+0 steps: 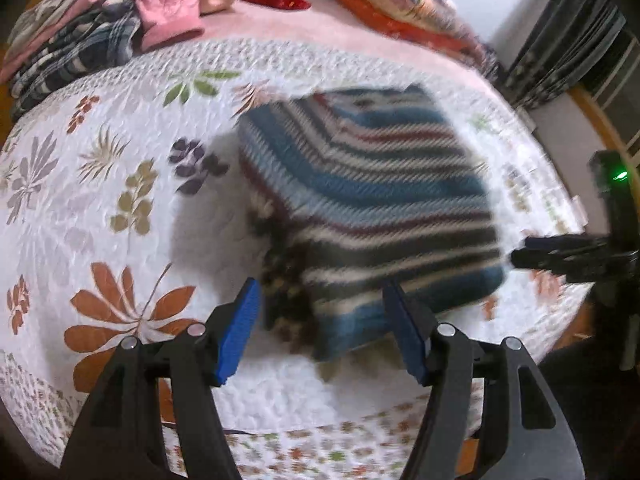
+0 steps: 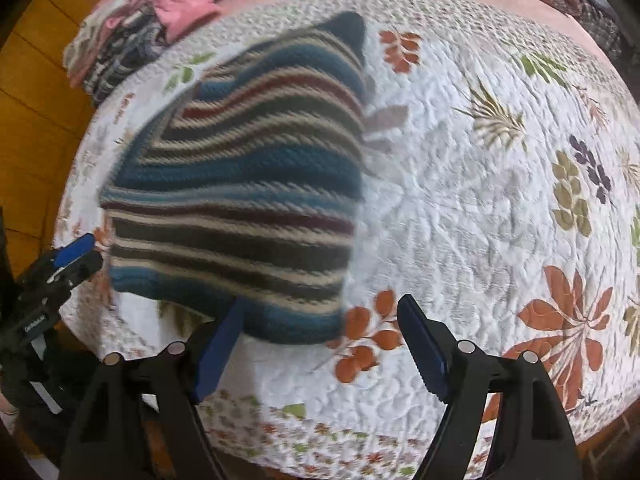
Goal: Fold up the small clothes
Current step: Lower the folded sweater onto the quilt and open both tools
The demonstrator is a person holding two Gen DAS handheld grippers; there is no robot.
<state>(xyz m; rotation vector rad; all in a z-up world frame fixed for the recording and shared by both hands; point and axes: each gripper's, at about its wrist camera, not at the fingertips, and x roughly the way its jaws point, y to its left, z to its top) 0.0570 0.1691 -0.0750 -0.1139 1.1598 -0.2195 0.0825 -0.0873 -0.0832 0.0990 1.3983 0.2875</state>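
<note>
Here, folded striped knit (image 1: 360, 200) on floral quilt (image 1: 120, 160); both grippers spread, left gripper (image 1: 320, 320), right gripper (image 2: 320, 340)

Soft daylight, faint shadows; striped knit (image 1: 368, 208) motion-blurred, fisheye bends edges in both views.

striped knit (image 1: 372, 200): motion-blurred in both views, its edges smeared; what kind of garment it is cannot be told.
knit's near left corner: a dark patterned part, too blurred to read.
bed quilt (image 1: 100, 184): hidden beneath the knit.
clothes pile (image 1: 80, 36): at the far left, cut off by the picture's edge, single pieces not separable.
right gripper (image 1: 560, 254): only its tips show at the left wrist view's right edge, and their gap cannot be told there.
</note>
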